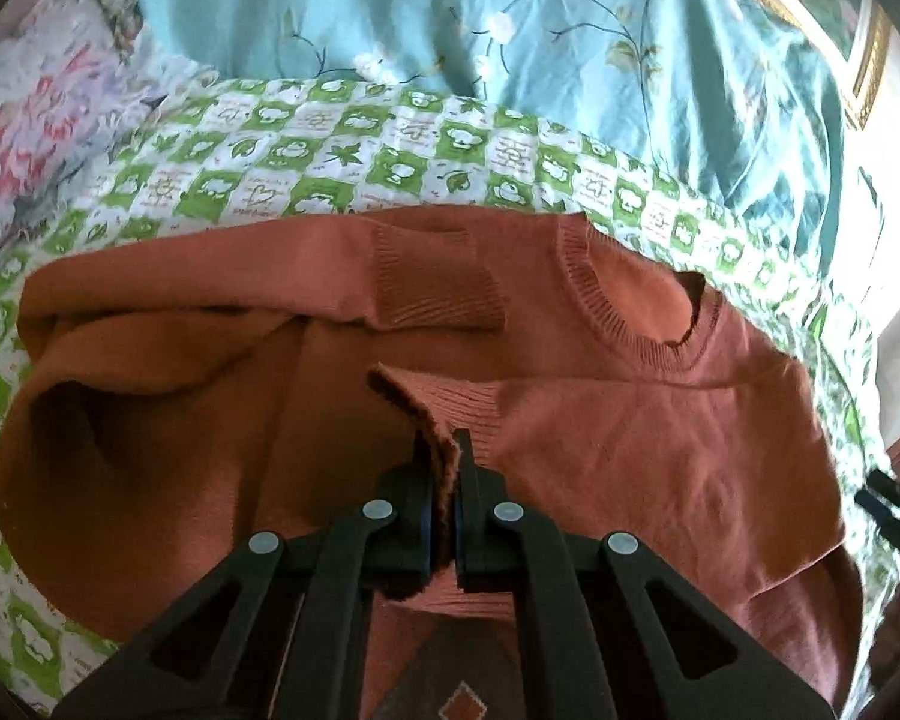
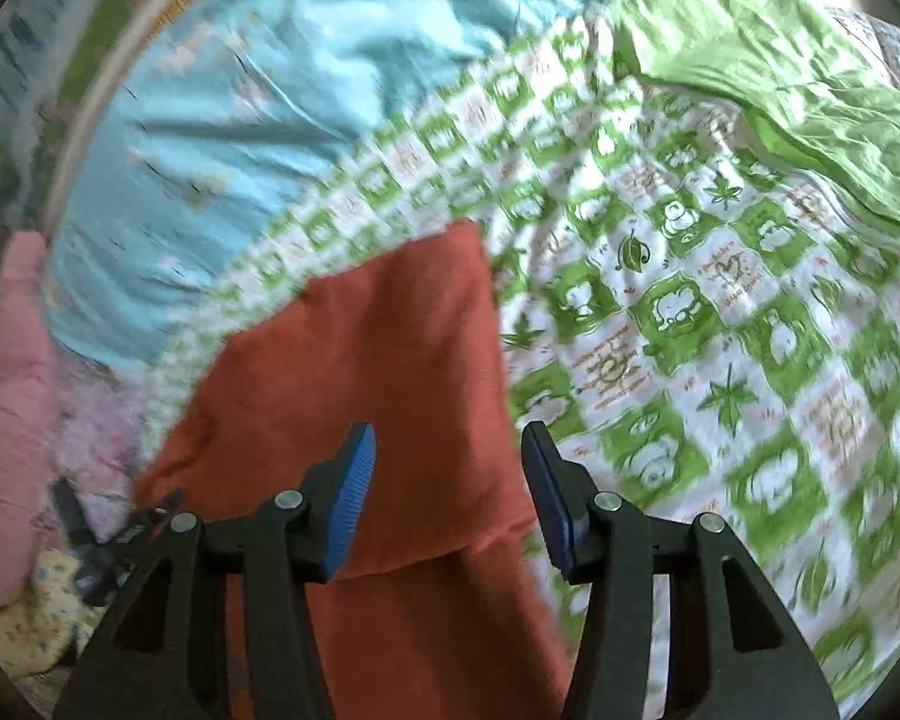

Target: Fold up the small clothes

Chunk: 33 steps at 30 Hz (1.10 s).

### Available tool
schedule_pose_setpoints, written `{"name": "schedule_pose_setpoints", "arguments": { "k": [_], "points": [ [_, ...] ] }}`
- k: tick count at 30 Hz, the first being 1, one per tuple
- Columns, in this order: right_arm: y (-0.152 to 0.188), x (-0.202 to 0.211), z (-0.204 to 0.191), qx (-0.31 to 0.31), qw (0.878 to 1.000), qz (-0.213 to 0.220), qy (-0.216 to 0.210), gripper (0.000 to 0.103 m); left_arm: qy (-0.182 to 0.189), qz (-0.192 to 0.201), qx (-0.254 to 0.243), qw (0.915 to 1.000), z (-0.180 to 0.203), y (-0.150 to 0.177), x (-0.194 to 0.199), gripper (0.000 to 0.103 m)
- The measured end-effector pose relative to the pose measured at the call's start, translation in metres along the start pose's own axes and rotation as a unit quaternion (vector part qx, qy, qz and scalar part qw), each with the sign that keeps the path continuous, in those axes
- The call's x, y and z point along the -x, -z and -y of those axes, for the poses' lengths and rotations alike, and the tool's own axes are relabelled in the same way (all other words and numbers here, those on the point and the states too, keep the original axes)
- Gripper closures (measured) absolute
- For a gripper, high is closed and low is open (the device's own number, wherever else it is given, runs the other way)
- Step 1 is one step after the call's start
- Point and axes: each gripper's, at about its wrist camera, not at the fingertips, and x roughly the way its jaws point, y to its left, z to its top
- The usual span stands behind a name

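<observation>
Rust-orange sweater (image 1: 660,450) on green-checked bedsheet (image 1: 306,162), left tool (image 1: 444,468) clamped on its ribbed hem (lifted), right tool (image 2: 447,480) open above the sweater

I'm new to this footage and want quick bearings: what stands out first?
A rust-orange sweater fills the middle, spread on a green-and-white checked quilt. The left gripper pinches its ribbed hem, while the right gripper hangs open above another part. A turquoise bedspread lies behind.
</observation>
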Motion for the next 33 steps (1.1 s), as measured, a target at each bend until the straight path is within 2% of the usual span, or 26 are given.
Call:
{"name": "schedule_pose_setpoints", "arguments": {
  "k": [2,4,5,7,11,12,14,18,24,25,26,27,29,31,33],
  "points": [
    [-0.010,-0.013,-0.002,0.023,0.999,-0.006,0.028,0.048,-0.007,0.002,0.007,0.9999,-0.004,0.001,0.002,0.100],
    [-0.021,-0.025,0.001,0.039,0.998,-0.016,0.051,0.043,-0.009,0.008,0.037,0.9992,-0.019,0.001,0.007,0.100],
    [-0.027,-0.030,0.002,0.038,0.998,-0.023,0.048,0.041,-0.009,0.007,0.045,0.9989,-0.025,0.001,0.007,0.100],
    [-0.032,-0.033,0.003,0.038,0.998,-0.024,0.035,0.038,-0.034,0.009,0.027,0.9990,-0.026,0.000,0.008,0.100],
    [-0.035,-0.037,-0.002,0.057,0.997,-0.025,0.038,0.033,-0.039,0.018,0.040,0.9983,-0.031,-0.004,0.012,0.100],
    [-0.034,-0.039,-0.002,0.058,0.997,-0.028,0.039,0.033,-0.035,0.017,0.041,0.9984,-0.031,-0.005,0.011,0.100],
    [-0.033,-0.049,-0.002,0.059,0.997,-0.038,0.045,0.033,-0.055,0.022,0.028,0.9979,-0.028,-0.006,0.012,0.100],
    [-0.028,-0.065,0.003,0.055,0.995,-0.060,0.049,0.033,-0.076,0.024,0.053,0.9954,-0.037,-0.010,0.014,0.100],
    [-0.024,-0.073,0.001,0.063,0.995,-0.067,0.045,0.033,-0.080,0.021,0.052,0.9952,-0.035,-0.010,0.010,0.100],
    [-0.023,-0.074,0.000,0.068,0.994,-0.069,0.044,0.038,-0.076,0.019,0.047,0.9958,-0.032,-0.010,0.008,0.101],
    [-0.022,-0.077,-0.001,0.073,0.994,-0.077,0.038,0.074,-0.073,0.017,0.042,0.9963,-0.029,-0.011,0.006,0.101],
    [-0.021,-0.080,-0.002,0.074,0.993,-0.084,0.028,0.095,-0.072,0.016,0.038,0.9965,-0.026,-0.011,0.006,0.101],
    [-0.025,-0.072,-0.003,0.077,0.994,-0.073,0.018,0.093,-0.066,0.019,0.026,0.9973,-0.021,-0.012,0.007,0.101],
    [-0.031,-0.061,-0.005,0.097,0.993,-0.048,0.036,0.093,-0.064,0.016,0.016,0.9977,-0.018,-0.010,0.005,0.100],
    [-0.032,-0.064,-0.001,0.098,0.992,-0.056,0.050,0.093,-0.073,0.007,0.009,0.9973,-0.018,-0.006,-0.001,0.100]
  ]
}}
